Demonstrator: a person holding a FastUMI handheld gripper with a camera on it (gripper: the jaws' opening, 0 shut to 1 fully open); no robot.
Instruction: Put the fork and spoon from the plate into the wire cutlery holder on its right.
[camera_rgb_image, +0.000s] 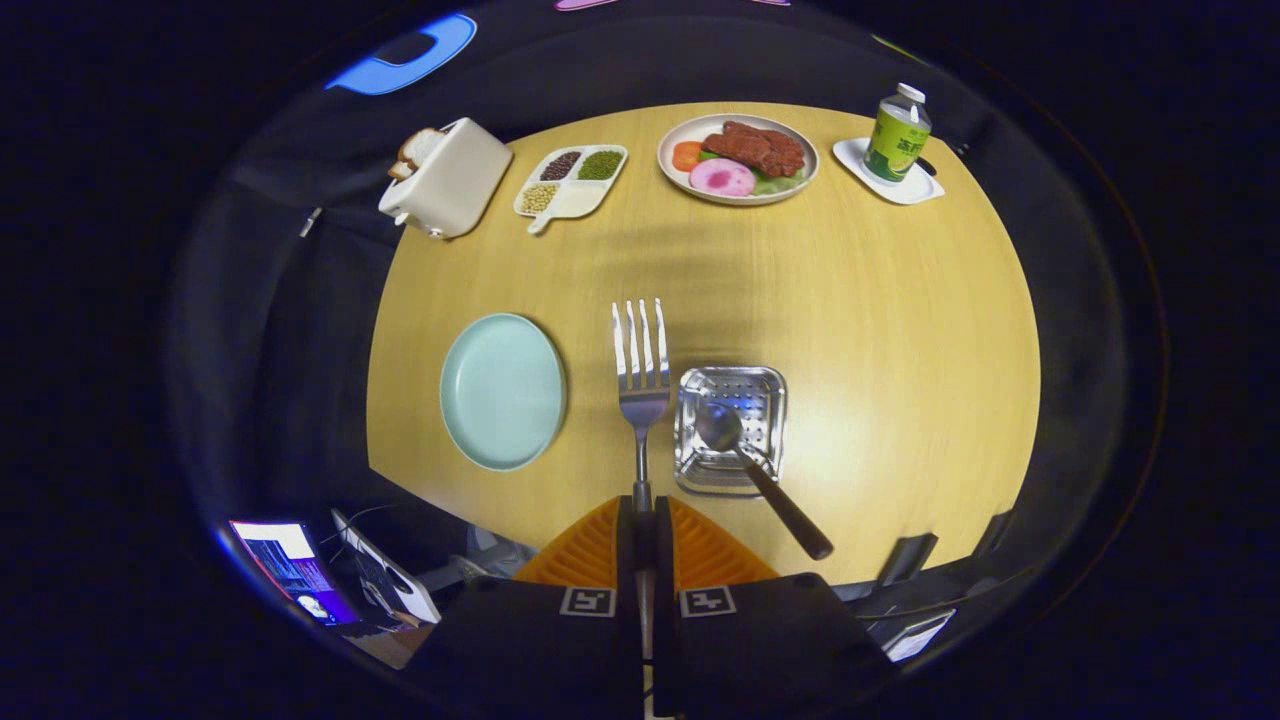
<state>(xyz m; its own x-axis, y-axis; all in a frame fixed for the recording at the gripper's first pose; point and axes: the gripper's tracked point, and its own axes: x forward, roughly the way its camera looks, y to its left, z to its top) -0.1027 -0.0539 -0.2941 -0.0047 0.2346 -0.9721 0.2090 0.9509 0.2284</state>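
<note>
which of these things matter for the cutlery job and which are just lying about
Job:
- fork, handle clamped in the claw
- spoon, bowl already in the holder
- wire cutlery holder
- pale plate, left of the holder, now bare

Lying about:
- toaster with bread
- divided dish of beans
- plate of food
- bottle on a coaster

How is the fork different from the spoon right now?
The fork is held by its handle between the gripper fingers, lifted over the table; the spoon already sits in the wire cutlery holder. The fork points straight ahead along the fingers; the spoon leans, bowl down, its handle sticking out over the holder's rim. The fork's handle is bare metal; the spoon's is dark. Both have shiny metal heads, and both are off the light blue plate.
</note>
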